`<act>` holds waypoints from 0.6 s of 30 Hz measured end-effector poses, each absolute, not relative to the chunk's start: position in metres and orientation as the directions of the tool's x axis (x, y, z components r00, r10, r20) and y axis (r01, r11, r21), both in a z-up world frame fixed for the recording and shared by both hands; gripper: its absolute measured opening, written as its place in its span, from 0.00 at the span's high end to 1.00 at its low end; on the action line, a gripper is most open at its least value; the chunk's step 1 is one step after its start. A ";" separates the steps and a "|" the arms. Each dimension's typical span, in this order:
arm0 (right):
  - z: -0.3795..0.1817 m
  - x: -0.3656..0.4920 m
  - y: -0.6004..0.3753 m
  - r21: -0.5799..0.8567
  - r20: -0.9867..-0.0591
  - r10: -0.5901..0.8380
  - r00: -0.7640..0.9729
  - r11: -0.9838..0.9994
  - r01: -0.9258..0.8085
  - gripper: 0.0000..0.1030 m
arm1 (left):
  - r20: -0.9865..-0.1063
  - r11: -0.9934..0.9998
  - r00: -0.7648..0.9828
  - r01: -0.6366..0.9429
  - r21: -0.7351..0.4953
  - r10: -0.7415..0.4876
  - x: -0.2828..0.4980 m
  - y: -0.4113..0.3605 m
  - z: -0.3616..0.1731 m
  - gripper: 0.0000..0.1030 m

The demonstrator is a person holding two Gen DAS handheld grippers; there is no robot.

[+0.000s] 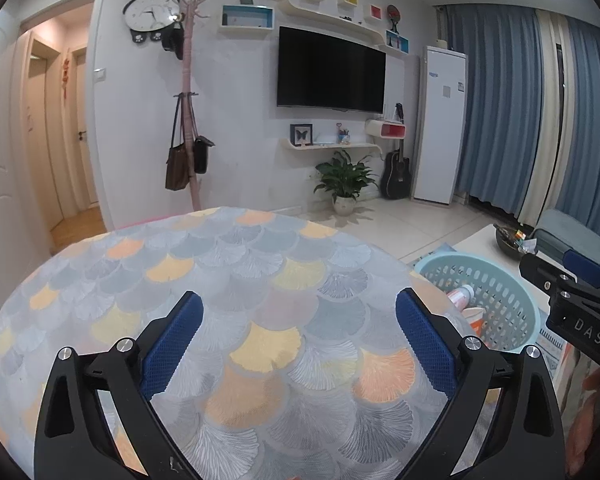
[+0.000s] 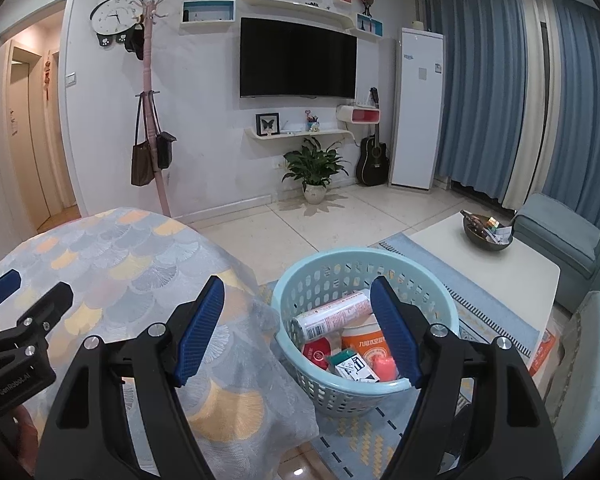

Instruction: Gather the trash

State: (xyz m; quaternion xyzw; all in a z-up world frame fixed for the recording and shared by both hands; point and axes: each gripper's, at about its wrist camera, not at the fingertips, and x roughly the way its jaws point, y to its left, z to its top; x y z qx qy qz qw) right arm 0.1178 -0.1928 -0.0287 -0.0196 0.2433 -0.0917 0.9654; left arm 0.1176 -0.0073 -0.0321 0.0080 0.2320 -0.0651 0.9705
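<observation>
**A:** Both your tools are empty. Your left gripper (image 1: pixel 299 336) hangs with its jaws spread wide over the round table (image 1: pixel 100 280), and your right gripper (image 2: pixel 298 324) is just as wide apart, holding nothing.

**B:** So where is the trash?

**A:** In the pale blue basket (image 2: pixel 300 368) on the floor, just beside the table's right edge. It lies ahead of and below your right gripper, which is clearly the nearer one; from your left it sits off to the right, past the tablecloth's edge.

**B:** What does it look like in there?

**A:** A white and red can (image 2: pixel 332 315) lies on its side, its long axis running from lower left to upper right. Under it sit an orange-labelled tub (image 2: pixel 362 344), a small green and white carton (image 2: pixel 352 365) and something red. I see no loose trash on the tablecloth from either view, so I judge the collecting is nearly or fully done.
</observation>
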 end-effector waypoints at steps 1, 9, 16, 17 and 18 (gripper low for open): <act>-0.028 0.117 -0.192 -0.084 -0.464 -0.185 0.866 0.983 0.165 0.30 | -0.451 0.991 0.884 0.130 -0.014 -0.122 0.117 -0.007 -0.032 0.08; -0.025 0.116 -0.192 -0.076 -0.461 -0.178 0.869 0.984 0.161 0.30 | -0.453 0.991 0.883 0.130 -0.016 -0.123 0.117 -0.007 -0.032 0.08; -0.022 0.115 -0.194 -0.049 -0.469 -0.158 0.869 0.987 0.153 0.30 | -0.452 0.991 0.884 0.131 -0.014 -0.123 0.118 -0.007 -0.032 0.08; -0.021 0.115 -0.195 -0.042 -0.468 -0.157 0.870 0.987 0.155 0.30 | -0.453 0.991 0.883 0.130 -0.015 -0.123 0.118 -0.007 -0.032 0.08; -0.020 0.115 -0.196 -0.038 -0.467 -0.156 0.870 0.987 0.157 0.30 | -0.454 0.991 0.882 0.130 -0.016 -0.124 0.118 -0.007 -0.032 0.08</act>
